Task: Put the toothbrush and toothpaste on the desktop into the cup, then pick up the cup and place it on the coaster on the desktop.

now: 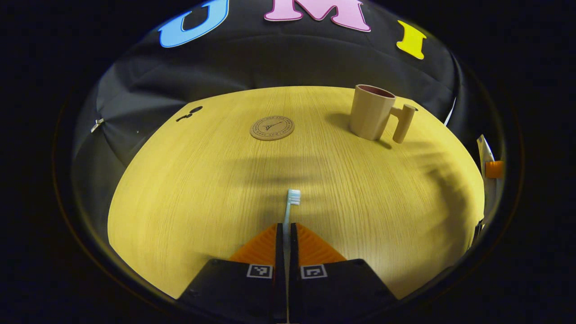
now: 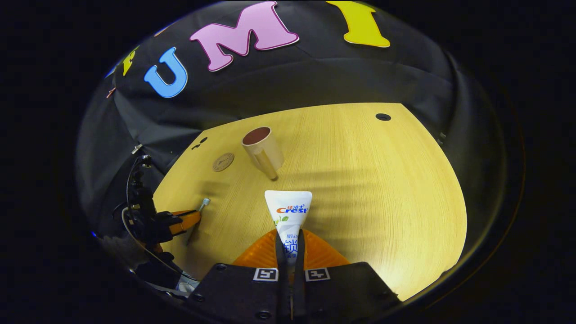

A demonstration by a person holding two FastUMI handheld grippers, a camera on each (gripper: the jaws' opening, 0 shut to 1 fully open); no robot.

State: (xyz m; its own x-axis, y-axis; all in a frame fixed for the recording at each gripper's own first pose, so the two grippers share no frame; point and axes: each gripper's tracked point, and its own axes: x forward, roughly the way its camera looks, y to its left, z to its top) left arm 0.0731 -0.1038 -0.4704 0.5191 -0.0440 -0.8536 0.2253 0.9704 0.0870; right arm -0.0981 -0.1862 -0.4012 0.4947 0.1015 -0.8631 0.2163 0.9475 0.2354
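- The toothbrush [image 1: 290,208] was held tight between the two fingers of the left gripper [image 1: 286,230], with its bristle end sticking out in front, above the desktop [image 1: 189,189].
- It was likely held by the handle so the long end could be dropped into the cup [image 1: 371,112].
- The cup was seen standing upright, far ahead and to the right of the left gripper, well apart from it.
- The coaster [image 1: 272,128] was lying flat, off to the left of the cup, with nothing on it.
- The toothpaste [image 2: 288,216] was squeezed between the fingers of the right gripper [image 2: 290,240], its wide flat end pointing forward.
- From the right gripper, the cup was seen ahead and a little to the left, not yet reached.
- Nothing could be seen inside the cup yet.
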